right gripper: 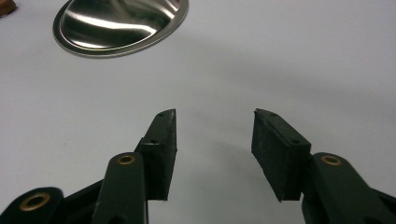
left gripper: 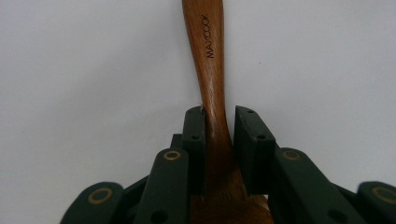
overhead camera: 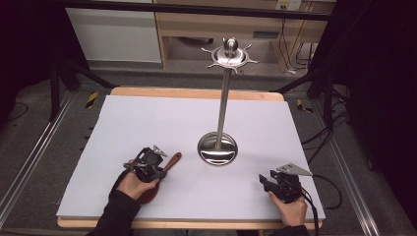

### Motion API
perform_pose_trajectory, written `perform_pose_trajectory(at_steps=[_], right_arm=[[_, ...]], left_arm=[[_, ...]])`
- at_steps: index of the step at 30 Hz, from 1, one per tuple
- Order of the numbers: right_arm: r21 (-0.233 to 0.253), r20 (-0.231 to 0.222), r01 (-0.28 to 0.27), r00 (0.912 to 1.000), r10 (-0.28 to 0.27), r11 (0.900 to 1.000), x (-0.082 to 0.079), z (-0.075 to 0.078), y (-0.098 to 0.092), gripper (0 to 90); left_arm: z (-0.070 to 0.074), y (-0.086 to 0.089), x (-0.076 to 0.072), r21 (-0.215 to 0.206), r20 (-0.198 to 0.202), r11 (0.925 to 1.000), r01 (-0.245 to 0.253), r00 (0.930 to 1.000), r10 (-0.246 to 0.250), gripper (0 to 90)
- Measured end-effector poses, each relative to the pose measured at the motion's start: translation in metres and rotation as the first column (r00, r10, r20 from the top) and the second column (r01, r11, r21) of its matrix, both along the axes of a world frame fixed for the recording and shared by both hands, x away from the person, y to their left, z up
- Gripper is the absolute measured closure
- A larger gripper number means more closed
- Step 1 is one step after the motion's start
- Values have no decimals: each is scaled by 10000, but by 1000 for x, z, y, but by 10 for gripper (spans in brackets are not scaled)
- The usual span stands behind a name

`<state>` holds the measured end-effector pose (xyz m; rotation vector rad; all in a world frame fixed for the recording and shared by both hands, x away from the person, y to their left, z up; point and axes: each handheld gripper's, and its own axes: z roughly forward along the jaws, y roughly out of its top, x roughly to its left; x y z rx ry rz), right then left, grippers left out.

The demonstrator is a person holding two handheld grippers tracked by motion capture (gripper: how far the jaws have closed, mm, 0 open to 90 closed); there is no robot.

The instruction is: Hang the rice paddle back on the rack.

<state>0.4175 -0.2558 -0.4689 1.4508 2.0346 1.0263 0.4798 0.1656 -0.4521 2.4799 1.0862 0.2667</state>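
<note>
A steel stand [overhead camera: 218, 147] rises mid-table [overhead camera: 147, 118]. The left gripper [overhead camera: 156, 164] sits over a wooden spoon [overhead camera: 173, 160] — handle past its fingertips. The right gripper [overhead camera: 269, 181] rests well apart — nothing between its fingers.

Left hand [overhead camera: 134, 183], dark sleeve, comes in from bottom edge & holds the black two-jaw left gripper [overhead camera: 158, 169], pointed fwd & to the right. Its jaws sit close together either side of a brown wooden spoon handle [left gripper: 208, 70]; one pad touches, other w/ a thin gap. Right hand [overhead camera: 291, 209] holds the black two-jaw right gripper [overhead camera: 263, 181] low over the white table [overhead camera: 147, 118], jaws spread wide, nothing btwn them.
</note>
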Motion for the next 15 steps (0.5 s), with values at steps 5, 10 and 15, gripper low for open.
perform_pose_trajectory(at_steps=[5,10,15], right_arm=[[35,-20,-26,10000,26,10000,0,0,0,504],[57,-65,-32,10000,33,10000,0,0,0,504],[51,-63,-47,10000,47,10000,0,0,0,507]], left_arm=[[3,2,1,103,3,9999,132,9999,-132,719],[8,-1,4,404,-62,9989,256,9997,-254,664],[7,-3,8,629,-238,9976,279,9994,-265,664]])
